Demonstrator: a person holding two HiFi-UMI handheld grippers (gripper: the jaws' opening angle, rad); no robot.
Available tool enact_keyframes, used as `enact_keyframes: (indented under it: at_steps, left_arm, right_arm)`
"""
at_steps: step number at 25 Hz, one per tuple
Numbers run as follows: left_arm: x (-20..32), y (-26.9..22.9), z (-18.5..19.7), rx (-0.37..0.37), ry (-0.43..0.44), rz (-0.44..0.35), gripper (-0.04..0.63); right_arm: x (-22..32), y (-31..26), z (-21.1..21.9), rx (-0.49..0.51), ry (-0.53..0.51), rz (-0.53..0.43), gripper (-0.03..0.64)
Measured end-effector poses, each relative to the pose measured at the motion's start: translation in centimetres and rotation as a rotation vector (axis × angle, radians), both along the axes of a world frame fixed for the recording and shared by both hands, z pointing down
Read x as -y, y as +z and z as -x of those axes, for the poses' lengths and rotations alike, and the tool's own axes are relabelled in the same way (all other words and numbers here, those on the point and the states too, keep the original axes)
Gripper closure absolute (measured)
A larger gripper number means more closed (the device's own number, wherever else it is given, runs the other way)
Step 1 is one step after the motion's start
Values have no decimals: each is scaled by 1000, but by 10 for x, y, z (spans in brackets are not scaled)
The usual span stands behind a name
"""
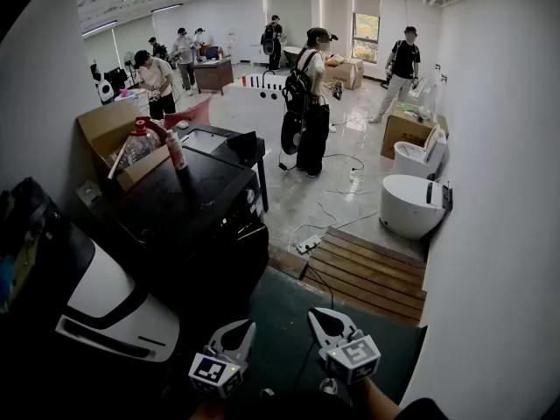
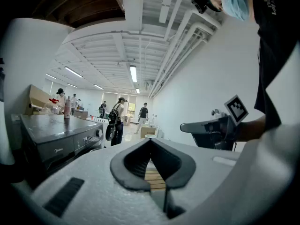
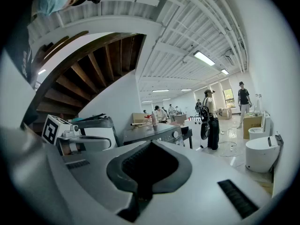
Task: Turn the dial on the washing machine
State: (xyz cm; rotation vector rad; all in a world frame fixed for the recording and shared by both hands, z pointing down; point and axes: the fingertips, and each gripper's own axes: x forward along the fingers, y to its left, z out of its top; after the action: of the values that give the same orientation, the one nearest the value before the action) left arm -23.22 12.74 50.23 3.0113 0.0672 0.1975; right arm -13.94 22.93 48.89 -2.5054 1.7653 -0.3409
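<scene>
The dark washing machine (image 1: 188, 208) stands left of centre in the head view, and its round dial (image 1: 252, 197) is a small knob on the front panel. The dial (image 2: 99, 133) also shows far off in the left gripper view, and the dial (image 3: 176, 134) shows again in the right gripper view. My left gripper (image 1: 248, 326) and right gripper (image 1: 317, 315) are held side by side at the bottom, well short of the machine. Both are shut with nothing between the pads. Each gripper view shows closed jaws (image 2: 151, 142) (image 3: 151, 144) pointing roughly level into the room.
On the machine's top are a cardboard box (image 1: 114, 138) and a spray bottle (image 1: 177, 151). A white and black appliance (image 1: 105, 309) sits at lower left. A wooden pallet (image 1: 372, 274), floor cables and two toilets (image 1: 411, 204) lie to the right. Several people stand further back.
</scene>
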Motion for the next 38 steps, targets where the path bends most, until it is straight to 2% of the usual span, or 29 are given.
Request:
enact_keyframes:
  at_steps: [6, 8, 12, 17, 23, 31, 38]
  left_arm:
    - [-18, -7, -19, -36, -28, 20, 578]
    - [-28, -4, -29, -20, -37, 46, 507]
    - [-51, 1, -49, -9, -65, 62, 460]
    - [-86, 10, -72, -19, -87, 64, 446]
    - [-102, 23, -82, 7, -130, 112, 445]
    - [-76, 30, -119, 33, -118, 91, 445]
    - [0, 29, -154, 24, -108, 131, 445]
  right_arm:
    - [-13, -2, -10, 29, -103, -38, 611]
    - [-17, 2, -17, 40, -130, -27, 494]
    - [-35, 6, -31, 81, -174, 3, 432]
    - [-68, 12, -58, 90, -198, 30, 411]
    - [-91, 28, -87, 117, -195, 42, 411]
    - [-63, 35, -119, 172, -200, 63, 413]
    - [20, 32, -156, 137, -185, 77, 413]
